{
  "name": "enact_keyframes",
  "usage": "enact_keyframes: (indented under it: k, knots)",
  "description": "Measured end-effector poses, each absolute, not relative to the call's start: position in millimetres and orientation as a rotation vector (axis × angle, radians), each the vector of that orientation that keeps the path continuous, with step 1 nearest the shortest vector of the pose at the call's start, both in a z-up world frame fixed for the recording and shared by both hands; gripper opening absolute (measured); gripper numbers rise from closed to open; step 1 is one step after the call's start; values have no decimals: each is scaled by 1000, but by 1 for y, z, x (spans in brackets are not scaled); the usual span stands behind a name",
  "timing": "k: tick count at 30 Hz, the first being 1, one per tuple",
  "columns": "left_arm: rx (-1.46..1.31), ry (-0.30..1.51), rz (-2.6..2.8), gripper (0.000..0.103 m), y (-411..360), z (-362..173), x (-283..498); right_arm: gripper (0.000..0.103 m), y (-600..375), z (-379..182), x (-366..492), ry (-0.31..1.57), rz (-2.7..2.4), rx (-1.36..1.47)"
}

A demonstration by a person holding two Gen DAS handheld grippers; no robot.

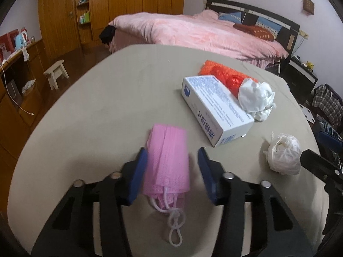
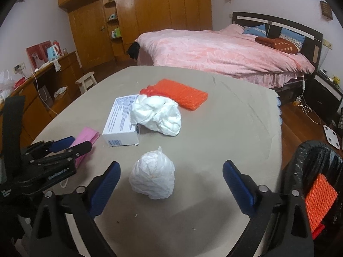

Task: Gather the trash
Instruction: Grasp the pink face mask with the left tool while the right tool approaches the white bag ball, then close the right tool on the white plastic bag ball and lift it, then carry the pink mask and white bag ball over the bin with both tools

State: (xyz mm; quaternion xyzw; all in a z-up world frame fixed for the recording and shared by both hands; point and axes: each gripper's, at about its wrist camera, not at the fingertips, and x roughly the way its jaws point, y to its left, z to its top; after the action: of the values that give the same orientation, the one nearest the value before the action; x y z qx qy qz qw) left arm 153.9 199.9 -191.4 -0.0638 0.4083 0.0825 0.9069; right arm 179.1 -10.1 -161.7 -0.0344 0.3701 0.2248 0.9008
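A folded pink face mask (image 1: 167, 158) lies on the beige table (image 1: 96, 107) between the fingers of my left gripper (image 1: 171, 151). The left pad (image 1: 139, 171) touches its edge; the right pad stands a little apart, so the gripper is open. My right gripper (image 2: 171, 163) is wide open around a white crumpled plastic bag (image 2: 153, 177), touching neither side. Farther back lie a white printed box (image 2: 122, 122), a white paper wad (image 2: 158, 115) and an orange textured pad (image 2: 182, 94).
A bin lined with a black bag (image 2: 317, 160) stands at the table's right edge and holds an orange piece (image 2: 319, 199). A pink-covered bed (image 2: 225, 51) is beyond the table. A small wooden stool (image 1: 55, 72) and a desk (image 1: 19, 64) are at the left.
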Motion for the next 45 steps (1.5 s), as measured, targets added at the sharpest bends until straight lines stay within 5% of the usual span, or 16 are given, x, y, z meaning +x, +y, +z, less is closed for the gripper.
enact_keyframes:
  k: [1,5,13,21,45]
  knots:
    - [-138,858,173,27,201,-194,156,91,-9,-163,180,771,469,-70]
    - [-156,859,176,15,203,-195,156,87,-6,-169,183,790,471,-68]
    - [-161,796,172,11,203,-181,147,74,7,-182,187,835,490,-93]
    - [-150,776,167,11,197,-168,145,41,18,-189,188,878,544,-103]
    - [-109,663,116,11,159,-109,131,39,-21,-112,174,725,517,-32]
